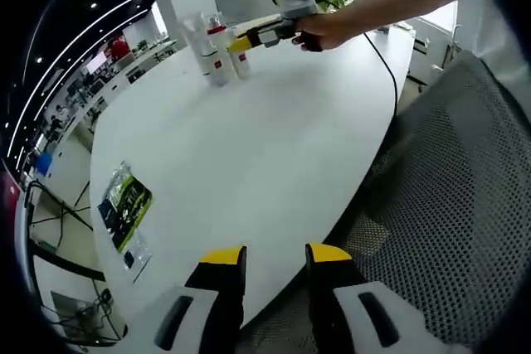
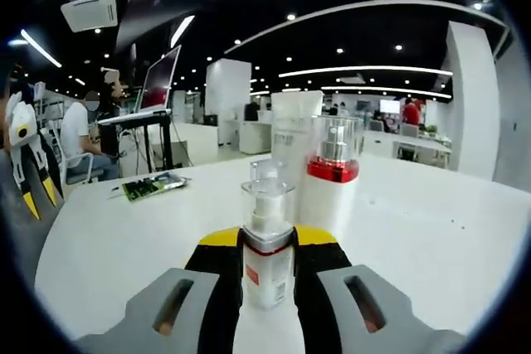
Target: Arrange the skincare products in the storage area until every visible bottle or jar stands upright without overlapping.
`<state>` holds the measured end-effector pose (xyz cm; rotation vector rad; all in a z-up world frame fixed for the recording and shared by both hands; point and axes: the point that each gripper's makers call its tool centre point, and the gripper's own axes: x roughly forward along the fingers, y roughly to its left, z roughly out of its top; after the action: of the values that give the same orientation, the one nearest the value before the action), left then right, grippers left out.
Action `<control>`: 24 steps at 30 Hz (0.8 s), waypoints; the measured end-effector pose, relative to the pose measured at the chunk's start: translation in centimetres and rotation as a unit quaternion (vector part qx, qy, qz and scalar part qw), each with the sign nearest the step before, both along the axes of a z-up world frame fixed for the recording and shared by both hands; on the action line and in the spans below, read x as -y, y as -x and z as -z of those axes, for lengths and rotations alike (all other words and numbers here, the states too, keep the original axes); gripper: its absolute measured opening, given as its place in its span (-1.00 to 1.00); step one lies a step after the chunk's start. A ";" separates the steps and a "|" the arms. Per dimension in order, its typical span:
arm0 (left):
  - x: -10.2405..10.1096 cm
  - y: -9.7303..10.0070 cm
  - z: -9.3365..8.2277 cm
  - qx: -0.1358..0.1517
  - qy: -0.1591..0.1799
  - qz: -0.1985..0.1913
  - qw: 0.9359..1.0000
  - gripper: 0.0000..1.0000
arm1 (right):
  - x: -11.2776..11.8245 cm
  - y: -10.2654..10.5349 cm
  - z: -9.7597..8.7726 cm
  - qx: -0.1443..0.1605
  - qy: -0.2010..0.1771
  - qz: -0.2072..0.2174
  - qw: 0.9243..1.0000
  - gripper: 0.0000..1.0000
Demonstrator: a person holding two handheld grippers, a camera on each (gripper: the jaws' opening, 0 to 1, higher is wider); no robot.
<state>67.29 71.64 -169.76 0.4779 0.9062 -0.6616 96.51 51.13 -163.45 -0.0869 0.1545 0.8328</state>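
Bottles cluster at the far end of the white counter (image 1: 249,155): a small pump bottle (image 2: 267,242), a taller red-collared bottle (image 2: 330,180) just behind it, and a white tube (image 2: 290,134) behind that, all upright. The right tool (image 2: 267,267) has its jaws on either side of the small pump bottle, apparently clenched on it, the bottle's base on or just above the counter. In the left gripper view that same tool (image 1: 249,39) reaches in beside the cluster (image 1: 217,51), a hand (image 1: 323,31) driving it. The left tool (image 1: 274,259) hangs released at the near counter edge, well apart from the bottles, jaws spread and holding nothing. A green packet (image 1: 124,201) lies flat toward that near edge. To do this well, I'd say: keep the pump bottle vertical, set it down clear of the red-collared one, and let go gently so nothing tips.
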 end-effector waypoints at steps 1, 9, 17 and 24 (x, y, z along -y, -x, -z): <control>0.0 0.0 0.0 0.000 -0.001 0.000 1.000 -0.42 | 0.2 0.0 0.0 0.000 -0.003 0.003 1.000 -0.59; -0.1 -0.1 -0.1 0.001 -0.003 0.001 1.000 -0.42 | 0.1 0.2 -0.1 0.006 0.001 0.002 1.000 -0.58; -0.2 -0.1 -0.1 0.002 -0.005 0.002 1.000 -0.42 | 0.3 0.8 2.1 -0.040 0.026 0.005 0.999 -0.48; -0.3 -0.1 0.0 0.002 -0.009 0.003 1.000 -0.42 | 1.1 0.7 3.1 -0.077 0.020 0.043 0.996 -0.46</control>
<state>67.34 71.91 -169.78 0.4973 0.9084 -0.6587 95.85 50.02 -166.54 -0.0544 0.3177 0.7507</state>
